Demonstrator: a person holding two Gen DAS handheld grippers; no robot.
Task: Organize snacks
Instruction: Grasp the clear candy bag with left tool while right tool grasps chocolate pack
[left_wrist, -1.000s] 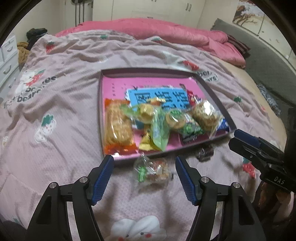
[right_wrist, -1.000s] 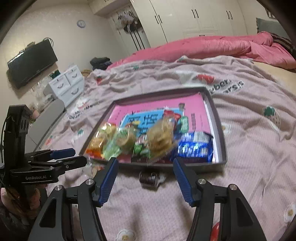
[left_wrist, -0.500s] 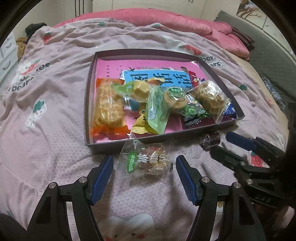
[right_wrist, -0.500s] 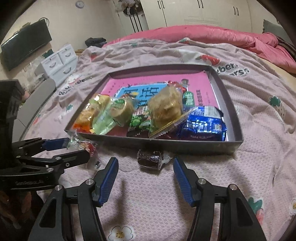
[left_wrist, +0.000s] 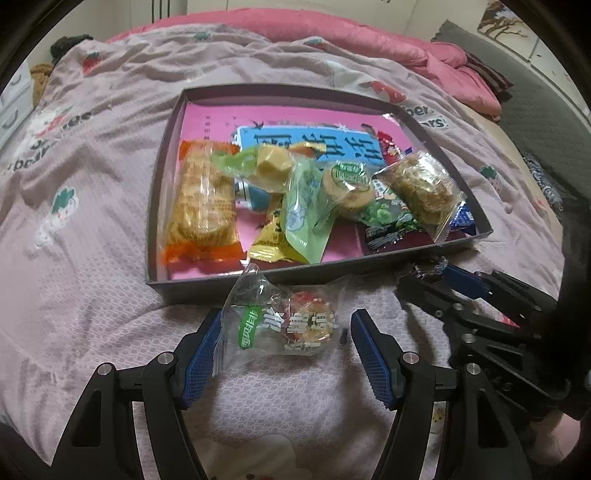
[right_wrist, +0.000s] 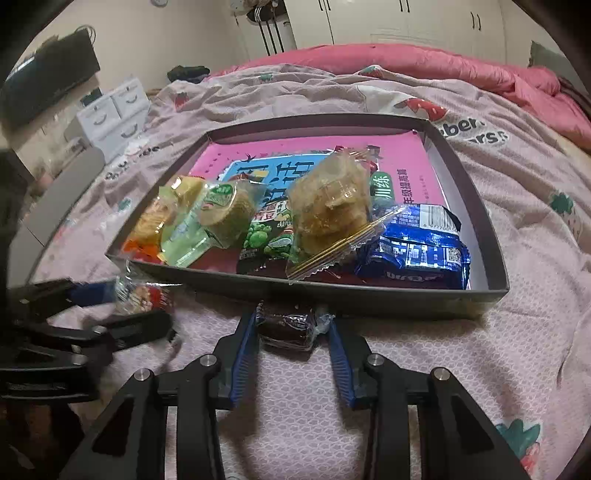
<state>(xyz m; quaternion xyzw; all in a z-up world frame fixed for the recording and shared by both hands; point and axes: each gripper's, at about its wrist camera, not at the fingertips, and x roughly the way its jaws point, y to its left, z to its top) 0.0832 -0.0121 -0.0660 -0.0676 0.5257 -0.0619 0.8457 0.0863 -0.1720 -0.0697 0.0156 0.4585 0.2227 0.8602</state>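
Bedspread (left_wrist: 92, 258) lies under both grippers: the left gripper (left_wrist: 286, 334) stands wide open around a clear-wrapped snack (left_wrist: 284, 321), one pad brushing the wrapper's edge and the other apart from it, while the right gripper (right_wrist: 291, 325) is closing its jaws on a small dark-wrapped candy (right_wrist: 288, 326) that lies between them. Just beyond both, touching neither gripper, sits the dark tray (right_wrist: 369, 295) on the bed, with several snack packets (left_wrist: 201, 199) heaped along its near side over a pink booklet (right_wrist: 406, 162).
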